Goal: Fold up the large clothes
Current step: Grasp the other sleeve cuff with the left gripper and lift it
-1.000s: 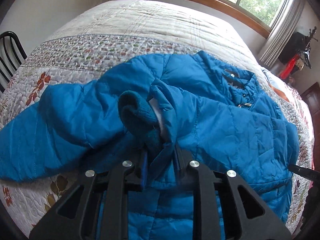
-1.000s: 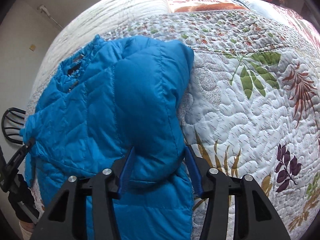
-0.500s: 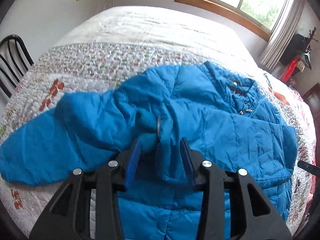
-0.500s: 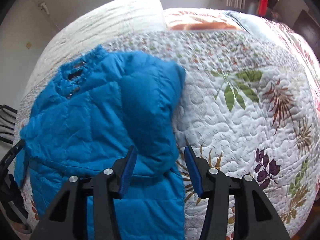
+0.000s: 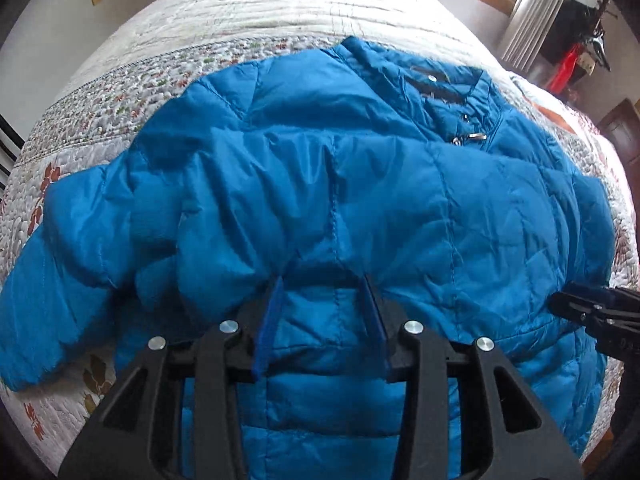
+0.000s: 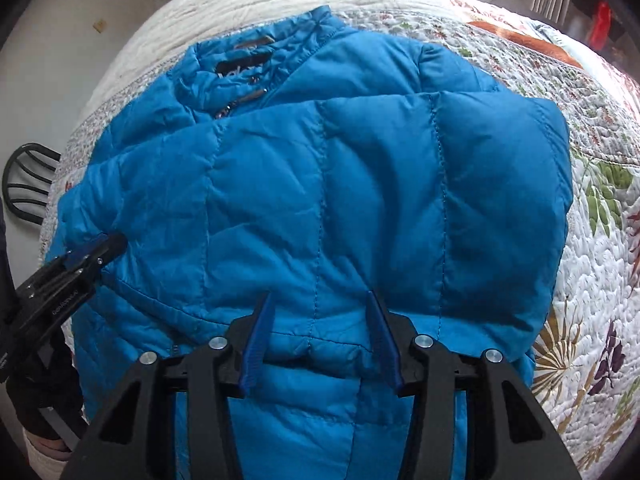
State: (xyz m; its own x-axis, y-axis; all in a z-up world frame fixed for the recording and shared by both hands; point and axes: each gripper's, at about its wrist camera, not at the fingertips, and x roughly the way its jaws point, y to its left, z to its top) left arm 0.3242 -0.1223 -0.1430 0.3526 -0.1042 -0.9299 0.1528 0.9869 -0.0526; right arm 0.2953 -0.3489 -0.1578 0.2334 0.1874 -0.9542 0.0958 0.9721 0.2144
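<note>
A bright blue quilted puffer jacket [image 5: 360,184] lies collar-up on the bed, sleeves folded across its front.

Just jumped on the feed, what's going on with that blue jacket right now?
A person is folding a blue puffer jacket on a bed with a floral quilt, a hand-held gripper in each hand. Both sleeves look folded across the front. The left hand-held gripper has just opened and holds nothing; the right hand-held gripper is open too. Both hang over the folded sleeves, near the jacket's middle.
</note>
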